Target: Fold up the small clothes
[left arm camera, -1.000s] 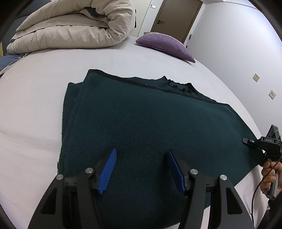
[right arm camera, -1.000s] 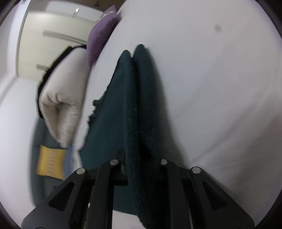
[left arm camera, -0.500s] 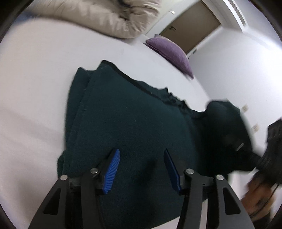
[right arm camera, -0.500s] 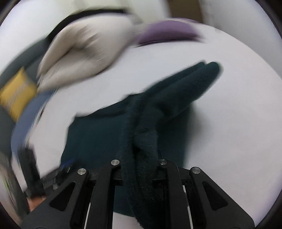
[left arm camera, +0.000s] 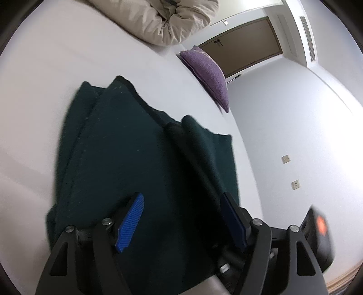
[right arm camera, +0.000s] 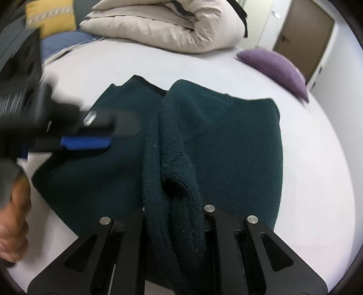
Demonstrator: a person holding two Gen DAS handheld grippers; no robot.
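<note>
Sweater [right arm camera: 238, 140] is lying on the bed [right arm camera: 317, 181], its 3 o'clock side now being carried across by your right claw [right arm camera: 174, 211], pinching it; left claw [left arm camera: 181, 222] is hovering spread above, halving it.

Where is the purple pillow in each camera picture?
Left wrist view: purple pillow sits upper middle, just beyond the dark green sweater, below the brown door.
Right wrist view: it lies upper right, at the bed's far edge.
Shared landmark: the beige duvet.
</note>
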